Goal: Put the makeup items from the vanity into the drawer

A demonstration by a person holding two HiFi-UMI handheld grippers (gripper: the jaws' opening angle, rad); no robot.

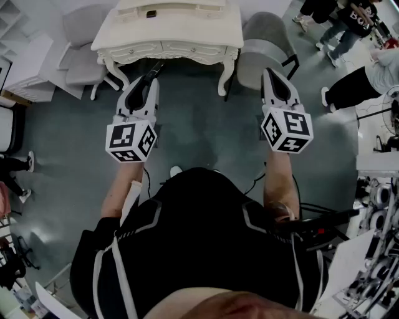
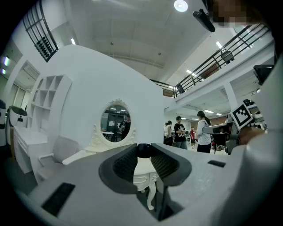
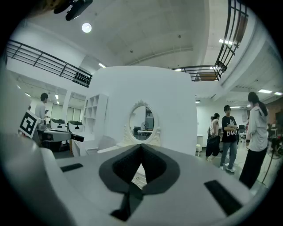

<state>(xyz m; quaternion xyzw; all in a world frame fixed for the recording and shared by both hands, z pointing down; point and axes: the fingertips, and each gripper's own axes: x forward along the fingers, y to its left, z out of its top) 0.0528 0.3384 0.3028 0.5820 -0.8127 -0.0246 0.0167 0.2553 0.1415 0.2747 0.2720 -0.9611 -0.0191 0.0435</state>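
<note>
White surface (image 1: 187,28) carries a small dark item (image 1: 151,14), well ahead of both tools; left tool (image 1: 149,80) spread, right tool (image 1: 269,73) pressed together.

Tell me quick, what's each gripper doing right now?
Left gripper: jaws apart, with a small dark thing between the tips; whether it is gripped cannot be told.
Right gripper: closed, empty.
</note>
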